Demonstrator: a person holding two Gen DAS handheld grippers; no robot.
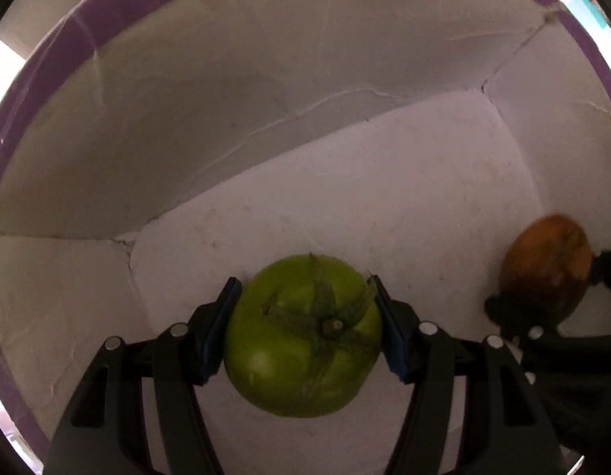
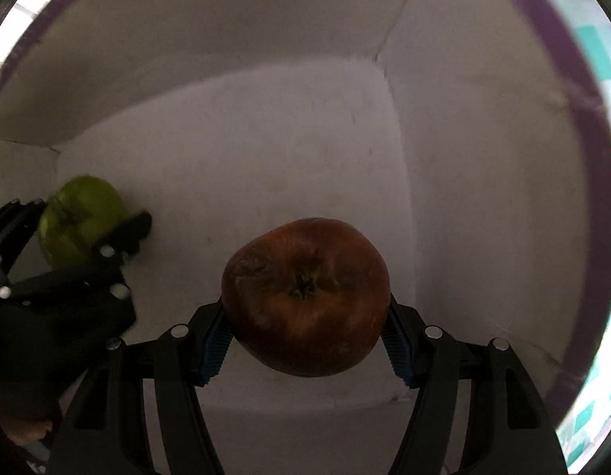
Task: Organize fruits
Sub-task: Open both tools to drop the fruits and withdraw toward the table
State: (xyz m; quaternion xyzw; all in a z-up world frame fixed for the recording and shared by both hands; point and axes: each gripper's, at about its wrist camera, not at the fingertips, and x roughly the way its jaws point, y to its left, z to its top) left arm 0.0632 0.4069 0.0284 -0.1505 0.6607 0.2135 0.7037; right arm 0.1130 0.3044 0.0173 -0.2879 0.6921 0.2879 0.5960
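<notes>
My left gripper [image 1: 303,330] is shut on a green tomato [image 1: 301,336], stem side facing the camera, held low inside a white box [image 1: 345,206] with a purple rim. My right gripper [image 2: 305,316] is shut on a brown-red apple [image 2: 305,297], also inside the same box [image 2: 266,138]. In the left wrist view the apple [image 1: 547,265] and the right gripper show at the right edge. In the right wrist view the green tomato [image 2: 82,217] and the left gripper [image 2: 88,237] show at the left.
The box's white walls rise on all sides of both grippers, with corners at the far left [image 1: 123,237] and far right [image 1: 483,87]. A teal patterned surface [image 2: 598,51] shows outside the box's right rim.
</notes>
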